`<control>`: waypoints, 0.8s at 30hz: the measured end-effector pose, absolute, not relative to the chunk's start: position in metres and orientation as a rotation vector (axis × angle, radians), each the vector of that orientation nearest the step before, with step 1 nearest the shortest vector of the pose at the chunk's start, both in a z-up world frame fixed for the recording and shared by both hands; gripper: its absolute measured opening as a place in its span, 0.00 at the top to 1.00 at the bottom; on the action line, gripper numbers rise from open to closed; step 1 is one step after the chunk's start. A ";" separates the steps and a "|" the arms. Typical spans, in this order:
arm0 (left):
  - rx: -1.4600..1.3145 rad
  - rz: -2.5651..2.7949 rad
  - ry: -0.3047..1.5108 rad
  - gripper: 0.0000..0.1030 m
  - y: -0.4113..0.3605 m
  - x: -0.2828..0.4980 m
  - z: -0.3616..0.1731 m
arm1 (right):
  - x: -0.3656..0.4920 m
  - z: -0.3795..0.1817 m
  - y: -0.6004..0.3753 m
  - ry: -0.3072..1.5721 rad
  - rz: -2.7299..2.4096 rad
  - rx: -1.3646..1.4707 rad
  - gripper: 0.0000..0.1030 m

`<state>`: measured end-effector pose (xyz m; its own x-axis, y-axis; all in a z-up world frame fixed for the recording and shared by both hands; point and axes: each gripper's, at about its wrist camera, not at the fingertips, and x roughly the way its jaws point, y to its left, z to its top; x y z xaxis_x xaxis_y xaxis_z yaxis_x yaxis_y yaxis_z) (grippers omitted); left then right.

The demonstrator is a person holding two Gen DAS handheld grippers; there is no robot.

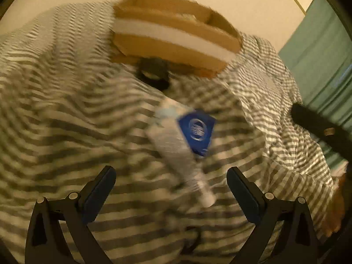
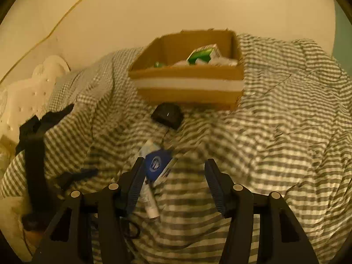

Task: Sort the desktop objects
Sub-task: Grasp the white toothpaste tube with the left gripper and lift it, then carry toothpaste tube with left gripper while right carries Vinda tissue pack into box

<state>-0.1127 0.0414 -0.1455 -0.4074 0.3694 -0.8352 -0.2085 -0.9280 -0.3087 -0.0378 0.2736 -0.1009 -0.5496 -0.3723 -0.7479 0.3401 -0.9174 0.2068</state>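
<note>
Tube (image 1: 176, 145) with blue card (image 1: 197, 133) lies mid-frame on checked bedcover (image 1: 66, 121), unsorted; cardboard box (image 2: 187, 83) upper centre holds items. Both hand-held grippers, left (image 1: 171, 182) and right (image 2: 173, 176), stand apart, empty.

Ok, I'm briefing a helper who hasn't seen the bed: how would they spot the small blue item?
Start at the cardboard box on the checked bedcover. In front of it lies a black device, and nearer still a white tube. The blue packet rests on that tube, the only blue thing there, with a white round logo.
</note>
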 end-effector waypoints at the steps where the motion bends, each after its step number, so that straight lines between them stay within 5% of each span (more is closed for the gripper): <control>1: -1.492 2.333 -0.226 0.08 0.049 -0.119 -0.156 | -0.036 -0.099 0.276 -0.066 -2.458 1.195 0.43; 3: -1.568 2.340 -0.189 0.54 0.052 -0.129 -0.174 | -0.036 -0.098 0.279 -0.088 -2.461 1.192 0.41; 6: -1.562 2.322 -0.272 0.72 0.036 -0.129 -0.169 | -0.041 -0.098 0.278 -0.075 -2.459 1.206 0.37; 9: -1.523 2.333 -0.381 0.74 0.006 -0.125 -0.138 | -0.044 -0.104 0.274 -0.064 -2.421 1.213 0.29; 15: -1.436 2.481 -0.302 0.74 -0.025 -0.125 -0.102 | -0.049 -0.110 0.237 0.214 -2.373 1.136 0.22; 24: -1.450 2.564 -0.286 0.74 -0.050 -0.140 -0.113 | -0.098 -0.162 0.176 0.340 -2.189 1.222 0.21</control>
<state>-0.1401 -0.0499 -0.1131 -0.5075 0.2507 -0.8244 -0.0631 -0.9650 -0.2546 -0.0980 0.1755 -0.1624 -0.3946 -0.3786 -0.8372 0.6149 -0.7859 0.0656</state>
